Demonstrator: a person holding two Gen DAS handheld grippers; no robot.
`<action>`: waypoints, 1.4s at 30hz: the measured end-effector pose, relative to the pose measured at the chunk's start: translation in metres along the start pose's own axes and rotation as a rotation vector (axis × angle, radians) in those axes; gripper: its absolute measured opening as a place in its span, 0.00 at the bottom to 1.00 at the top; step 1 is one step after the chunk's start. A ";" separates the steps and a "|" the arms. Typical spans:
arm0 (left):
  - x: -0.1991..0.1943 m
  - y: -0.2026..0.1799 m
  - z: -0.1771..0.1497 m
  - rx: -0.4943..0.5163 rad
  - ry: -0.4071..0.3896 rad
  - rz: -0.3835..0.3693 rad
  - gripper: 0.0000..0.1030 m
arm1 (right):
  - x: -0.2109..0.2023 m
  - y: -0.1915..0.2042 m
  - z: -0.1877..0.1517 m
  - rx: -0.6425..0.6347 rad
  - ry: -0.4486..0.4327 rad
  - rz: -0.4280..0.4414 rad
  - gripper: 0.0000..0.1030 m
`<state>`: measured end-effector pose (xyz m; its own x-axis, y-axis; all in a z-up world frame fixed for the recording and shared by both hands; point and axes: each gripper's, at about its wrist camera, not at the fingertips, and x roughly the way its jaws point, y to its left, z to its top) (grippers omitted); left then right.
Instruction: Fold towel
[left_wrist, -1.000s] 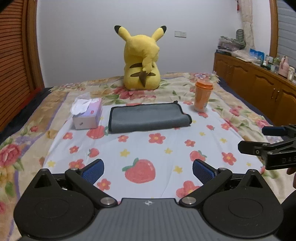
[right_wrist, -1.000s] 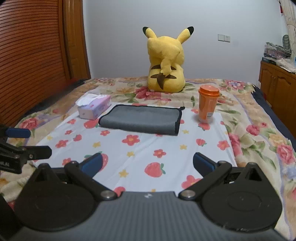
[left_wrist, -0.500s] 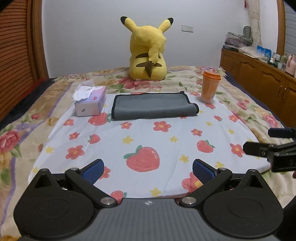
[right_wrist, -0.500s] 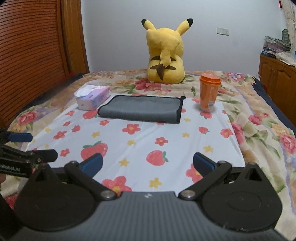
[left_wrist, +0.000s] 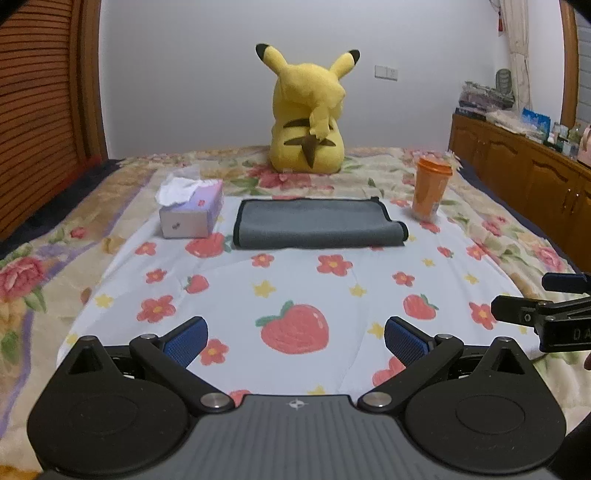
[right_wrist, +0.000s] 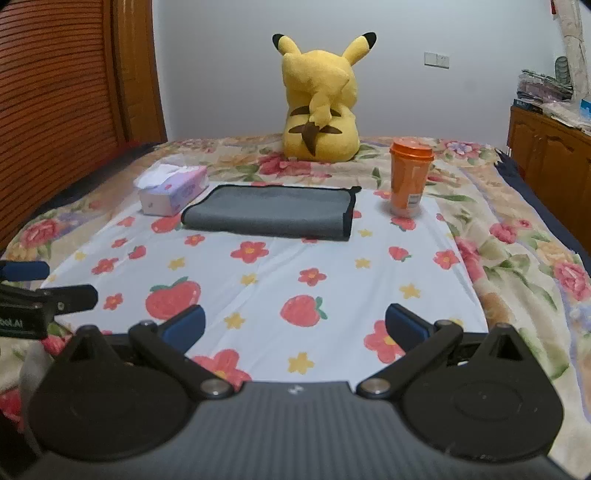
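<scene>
A grey towel (left_wrist: 319, 224) with a dark hem lies folded into a flat strip on the white strawberry-print sheet (left_wrist: 295, 291); it also shows in the right wrist view (right_wrist: 271, 211). My left gripper (left_wrist: 295, 341) is open and empty, well short of the towel, over the near part of the sheet. My right gripper (right_wrist: 294, 325) is open and empty too, equally far back. Each gripper shows at the edge of the other's view: the right one (left_wrist: 546, 299), the left one (right_wrist: 40, 284).
A tissue box (left_wrist: 192, 212) sits left of the towel, an orange lidded cup (left_wrist: 430, 190) to its right, and a yellow plush (left_wrist: 308, 114) behind it. Wooden cabinets (left_wrist: 524, 173) stand right of the bed, a slatted wooden panel (right_wrist: 55, 92) on the left.
Both grippers have pulled back and up from the towel, which now looks smaller and farther away. Both stay open. The towel has not moved.
</scene>
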<state>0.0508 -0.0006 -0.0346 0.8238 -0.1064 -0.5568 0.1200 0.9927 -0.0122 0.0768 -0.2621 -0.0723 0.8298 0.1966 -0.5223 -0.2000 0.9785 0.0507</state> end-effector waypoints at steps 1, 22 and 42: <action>-0.001 0.001 0.001 -0.003 -0.007 0.002 1.00 | -0.001 0.000 0.000 0.001 -0.006 -0.002 1.00; -0.023 -0.006 0.007 0.052 -0.134 0.016 1.00 | -0.013 -0.007 0.004 0.026 -0.125 -0.030 1.00; -0.039 -0.004 0.014 0.041 -0.218 0.044 1.00 | -0.022 -0.012 0.005 0.053 -0.192 -0.049 1.00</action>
<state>0.0258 -0.0011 -0.0015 0.9284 -0.0773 -0.3636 0.1000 0.9940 0.0440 0.0637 -0.2776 -0.0575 0.9230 0.1524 -0.3532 -0.1338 0.9880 0.0766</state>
